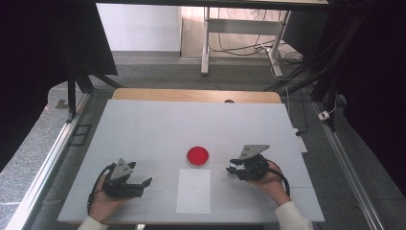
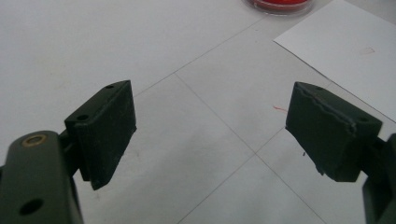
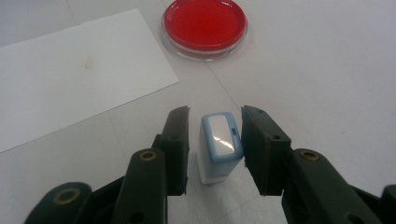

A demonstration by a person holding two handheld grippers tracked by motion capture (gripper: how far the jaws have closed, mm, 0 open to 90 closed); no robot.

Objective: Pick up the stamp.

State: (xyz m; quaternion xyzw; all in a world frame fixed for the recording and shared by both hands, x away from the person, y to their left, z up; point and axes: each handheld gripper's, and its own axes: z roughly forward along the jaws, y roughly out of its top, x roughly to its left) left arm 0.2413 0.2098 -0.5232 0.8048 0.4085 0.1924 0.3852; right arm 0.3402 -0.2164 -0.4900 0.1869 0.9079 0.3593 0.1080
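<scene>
Now the right hand-held gripper [image 3: 215, 140] has its jaws close around a small white-and-blue stamp [image 3: 218, 147] standing on the counter [image 3: 327, 70]; whether the pads touch it is hard to tell. Beyond it sit a red dish [image 3: 204, 25] and a paper sheet [image 3: 70, 70], while the left hand-held gripper [image 2: 210, 130] stands wide apart, empty.

- Even, soft overhead light leaves the white table [image 1: 143, 129] bright, with faint shadows.
- Room edges fall dark.
- Close-up jaws blur slightly; the stamp [image 3: 218, 144] top shows glare.
</scene>
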